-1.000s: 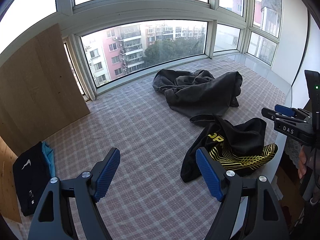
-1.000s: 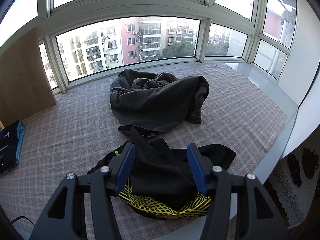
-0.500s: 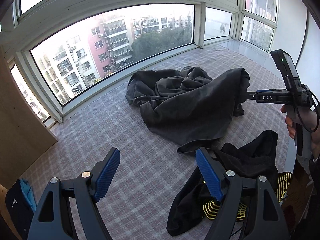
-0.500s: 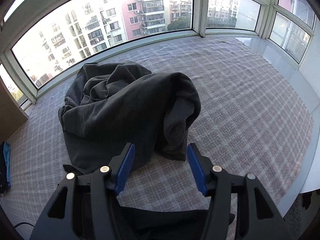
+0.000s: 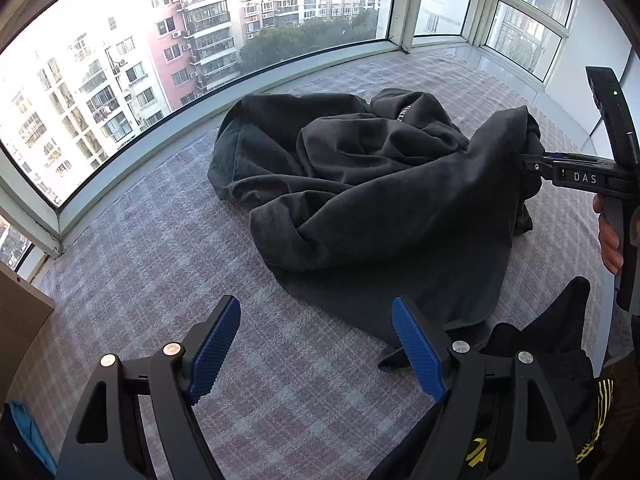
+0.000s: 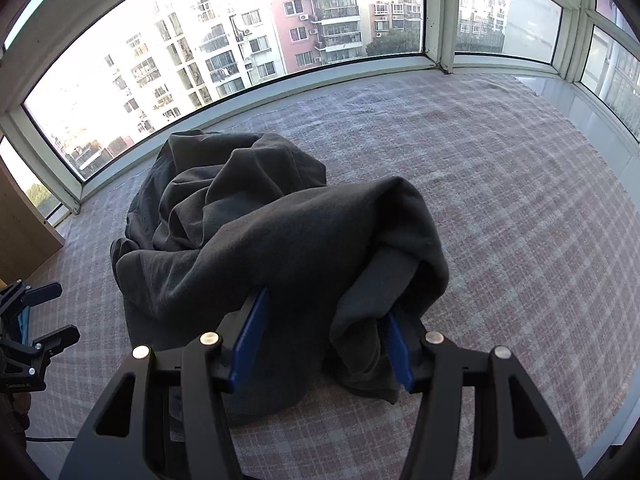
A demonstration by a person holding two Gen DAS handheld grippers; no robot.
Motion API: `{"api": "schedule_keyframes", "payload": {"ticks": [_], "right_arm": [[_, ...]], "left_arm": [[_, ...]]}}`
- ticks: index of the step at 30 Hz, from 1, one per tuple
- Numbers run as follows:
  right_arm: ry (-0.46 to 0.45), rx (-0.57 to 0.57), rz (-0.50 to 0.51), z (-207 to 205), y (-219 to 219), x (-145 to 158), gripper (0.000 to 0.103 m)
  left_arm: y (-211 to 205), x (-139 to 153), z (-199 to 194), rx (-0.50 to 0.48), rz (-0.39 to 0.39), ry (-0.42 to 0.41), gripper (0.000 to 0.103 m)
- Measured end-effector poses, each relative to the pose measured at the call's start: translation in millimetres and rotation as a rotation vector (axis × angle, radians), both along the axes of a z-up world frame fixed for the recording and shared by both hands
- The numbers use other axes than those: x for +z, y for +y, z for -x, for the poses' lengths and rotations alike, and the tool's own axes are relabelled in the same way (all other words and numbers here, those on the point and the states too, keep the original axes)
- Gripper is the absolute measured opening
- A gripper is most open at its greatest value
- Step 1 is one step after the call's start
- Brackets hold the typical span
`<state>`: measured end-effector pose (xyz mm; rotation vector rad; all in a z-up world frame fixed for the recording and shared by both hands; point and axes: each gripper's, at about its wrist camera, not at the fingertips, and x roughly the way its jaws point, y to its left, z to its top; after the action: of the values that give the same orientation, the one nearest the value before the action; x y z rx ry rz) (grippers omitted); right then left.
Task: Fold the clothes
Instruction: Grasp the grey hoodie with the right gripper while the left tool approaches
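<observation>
Right wrist: right gripper [image 6: 320,344] fingers apart around dark garment [image 6: 280,240], grip unclear; left gripper [image 5: 316,350] wide, empty.

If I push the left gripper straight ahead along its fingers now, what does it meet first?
Probably the near hem of the dark grey garment on the plaid cover. The left gripper is open and empty; depth is hard to judge.

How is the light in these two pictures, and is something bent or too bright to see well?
Left wrist view: the window is overexposed at upper left, and its frame curves from fisheye distortion. Right wrist view: daylight from behind leaves the dark grey garment low in detail; the plaid cover stays sharp; the image corners are black.
</observation>
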<state>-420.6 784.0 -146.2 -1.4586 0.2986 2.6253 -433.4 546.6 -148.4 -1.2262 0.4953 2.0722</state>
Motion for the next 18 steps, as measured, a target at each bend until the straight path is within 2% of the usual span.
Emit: {"api": "schedule_keyframes", "payload": {"ticks": [6, 10, 13, 14, 18], "right_arm": [[0.014, 0.076, -0.066, 6, -12, -4, 0.054], [0.045, 0.036, 0.030, 6, -1, -4, 0.052], [0.052, 0.026, 0.037, 5, 0, -4, 0.024], [0.050, 0.034, 0.031, 5, -1, -4, 0.017], [0.076, 0.057, 0.049, 1, -4, -2, 0.010]], "left_arm": [[8, -17, 12, 0.001, 0.016, -0.006, 0.077], [8, -22, 11, -0.002, 0.025, -0.015, 0.077], [5, -24, 8, -0.008, 0.027, -0.020, 0.077], [4, -25, 7, -0.010, 0.028, -0.022, 0.077], [1, -27, 4, -0.009, 0.027, -0.029, 0.077]]}}
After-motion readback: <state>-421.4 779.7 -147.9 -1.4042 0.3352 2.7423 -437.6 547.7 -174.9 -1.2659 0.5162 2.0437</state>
